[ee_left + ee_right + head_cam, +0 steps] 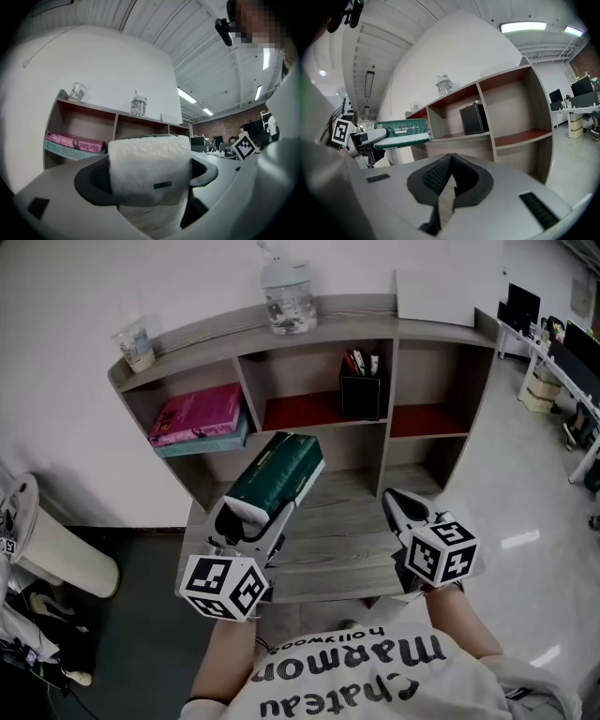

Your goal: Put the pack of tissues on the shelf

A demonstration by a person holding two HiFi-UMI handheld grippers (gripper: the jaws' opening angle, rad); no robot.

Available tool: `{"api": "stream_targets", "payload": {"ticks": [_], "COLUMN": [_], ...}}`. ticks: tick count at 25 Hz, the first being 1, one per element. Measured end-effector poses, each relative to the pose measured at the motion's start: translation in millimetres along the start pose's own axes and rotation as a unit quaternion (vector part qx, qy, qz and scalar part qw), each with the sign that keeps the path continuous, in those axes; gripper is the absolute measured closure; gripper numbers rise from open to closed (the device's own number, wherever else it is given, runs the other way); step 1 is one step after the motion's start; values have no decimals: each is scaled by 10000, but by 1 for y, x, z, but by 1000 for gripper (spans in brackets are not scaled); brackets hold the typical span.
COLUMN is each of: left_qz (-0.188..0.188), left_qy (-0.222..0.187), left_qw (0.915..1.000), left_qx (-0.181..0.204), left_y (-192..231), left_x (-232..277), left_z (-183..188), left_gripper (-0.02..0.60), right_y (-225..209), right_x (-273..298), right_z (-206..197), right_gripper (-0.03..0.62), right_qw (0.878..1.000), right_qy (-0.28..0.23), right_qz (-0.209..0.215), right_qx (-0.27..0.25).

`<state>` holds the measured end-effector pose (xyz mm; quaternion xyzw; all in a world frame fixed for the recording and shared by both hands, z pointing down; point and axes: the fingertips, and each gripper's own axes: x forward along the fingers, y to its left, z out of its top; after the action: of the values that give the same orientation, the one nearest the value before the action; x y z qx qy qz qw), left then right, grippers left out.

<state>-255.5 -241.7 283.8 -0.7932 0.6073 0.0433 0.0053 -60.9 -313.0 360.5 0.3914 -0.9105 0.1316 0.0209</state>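
pack of tissues (277, 474): green wrap, white end face; in the air over the bottom board of the shelf (328, 315), far end tipped up toward the middle compartments, touching no board
left gripper (246, 518): fingers clamped on pack's near end
right gripper (398, 504): fingers pressed together, nothing between, right of pack
handling: likely light, soft, squashy; film wrap may slip; end hold leaves long overhang, mid-length looks steadier
writing: pack's white print and lettering on pink book (199, 413) too small to read; shirt (375, 671) reads "Chateau Marmon", "Hollywood"
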Motion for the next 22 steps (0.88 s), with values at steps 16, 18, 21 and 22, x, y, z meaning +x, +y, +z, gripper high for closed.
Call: {"api": "stream_targets", "payload": {"ticks": [16,18,21,22], "left_qz": [-788,-925,-1115,-1178], "left_qy": [-15,77,197,259], "left_qw": [9969,9957,9935,9927], "left_qx": [-32,52,82,88], "left_y": [37,37,40,41], "left_x": [122,130,142,146], "left_z": [8,4,-2,-5], "left_gripper": [149,149,149,149], "right_y": [-71,-74,-82,-83], "right_x": [67,70,70,71], "right_z": [23,24,26,27], "right_gripper": [586,586,586,586], "right_qw": [9989,9985,9970,9964], "right_qy": [-79,-85,-131,-139], "right_qz": [-445,-535,-745,-809], "right_qx": [86,101,171,196]}}
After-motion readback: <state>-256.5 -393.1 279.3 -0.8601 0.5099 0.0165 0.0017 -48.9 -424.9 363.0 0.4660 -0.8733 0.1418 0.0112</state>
